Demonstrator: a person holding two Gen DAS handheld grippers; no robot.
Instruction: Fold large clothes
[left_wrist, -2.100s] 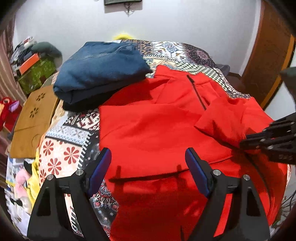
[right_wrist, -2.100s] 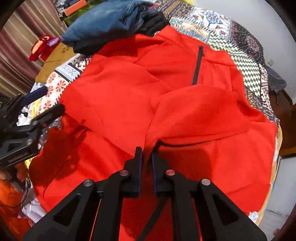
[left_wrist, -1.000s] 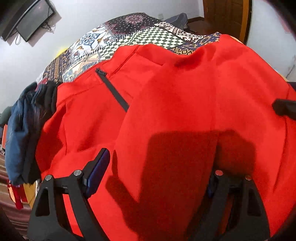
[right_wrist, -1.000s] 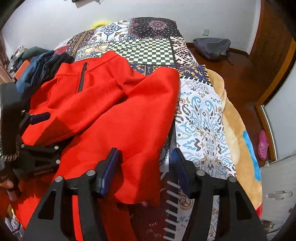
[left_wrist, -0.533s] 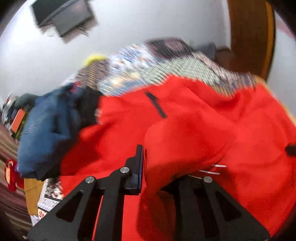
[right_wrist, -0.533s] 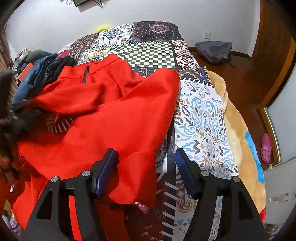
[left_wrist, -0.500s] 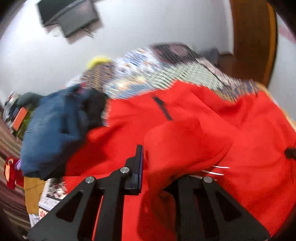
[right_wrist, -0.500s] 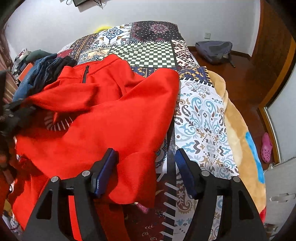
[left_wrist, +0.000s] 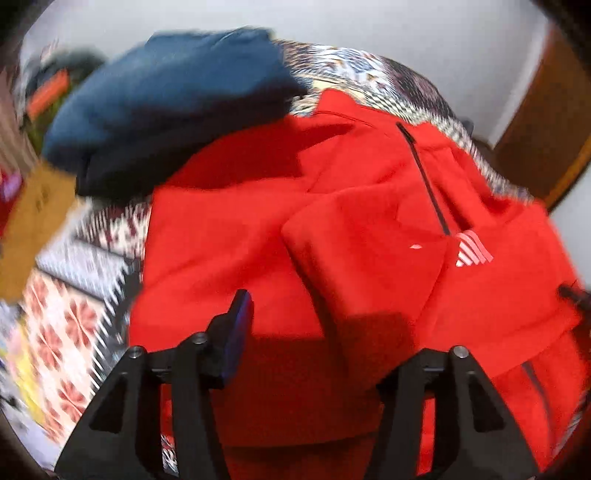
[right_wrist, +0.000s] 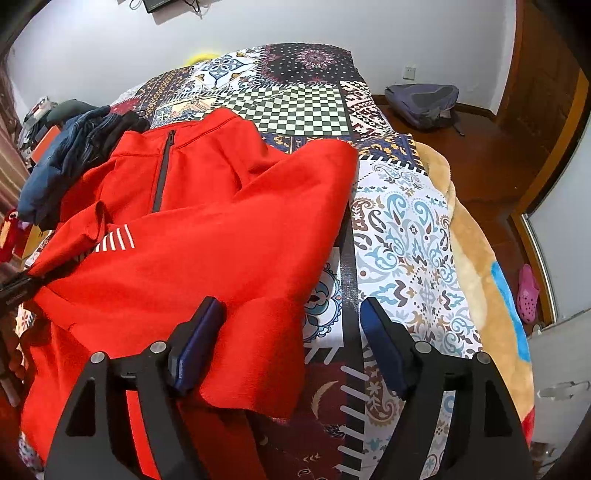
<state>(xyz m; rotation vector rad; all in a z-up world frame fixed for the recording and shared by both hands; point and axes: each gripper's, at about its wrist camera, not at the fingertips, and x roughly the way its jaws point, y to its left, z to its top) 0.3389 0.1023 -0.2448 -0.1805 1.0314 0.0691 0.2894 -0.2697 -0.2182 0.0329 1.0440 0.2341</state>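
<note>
A red zip-neck jacket (left_wrist: 369, 258) lies front up on the patchwork bedspread (right_wrist: 399, 236), with one sleeve folded across its chest. My left gripper (left_wrist: 317, 347) hovers over the jacket's lower part, its jaws opening. The blue pad of one finger (left_wrist: 238, 325) is bare, and a red fold covers the other finger without being pinched. In the right wrist view the jacket (right_wrist: 207, 236) fills the left half. My right gripper (right_wrist: 291, 343) stands over its near corner with its jaws opening; the red cloth lies loose between them.
A stack of folded blue clothes (left_wrist: 166, 96) sits beside the jacket's collar, seen also as blue clothes (right_wrist: 70, 155). A grey backpack (right_wrist: 421, 99) lies on the wooden floor past the bed. A pink slipper (right_wrist: 528, 291) lies by the door on the right.
The left gripper, shut on the red sleeve half a second ago, has let it go across the chest and swung left. The right gripper kept its place and widened its jaws.
</note>
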